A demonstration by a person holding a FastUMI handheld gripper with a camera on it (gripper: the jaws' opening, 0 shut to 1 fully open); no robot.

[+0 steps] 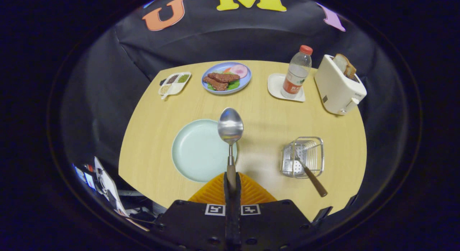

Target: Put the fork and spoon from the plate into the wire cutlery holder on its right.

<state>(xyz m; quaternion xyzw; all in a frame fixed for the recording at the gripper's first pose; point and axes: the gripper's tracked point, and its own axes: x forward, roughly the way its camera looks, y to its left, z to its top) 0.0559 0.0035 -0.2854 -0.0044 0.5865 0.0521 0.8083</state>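
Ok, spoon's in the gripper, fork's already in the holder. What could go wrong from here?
1. The gripper pinches only the spoon handle's end, so the heavy bowl could swing or slip on the way.
2. The fork leans out of the holder toward the gripper; the spoon may knock it or tip the light holder.

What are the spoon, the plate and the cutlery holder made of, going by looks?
Spoon: polished metal bowl with mirror glare, brown handle that looks like wood, clamped in the gripper, jaws closed on it. Plate: matte pale green, probably plastic or melamine, possibly ceramic. Wire cutlery holder: shiny chrome-like wire with a perforated metal base; the fork already leans in it.
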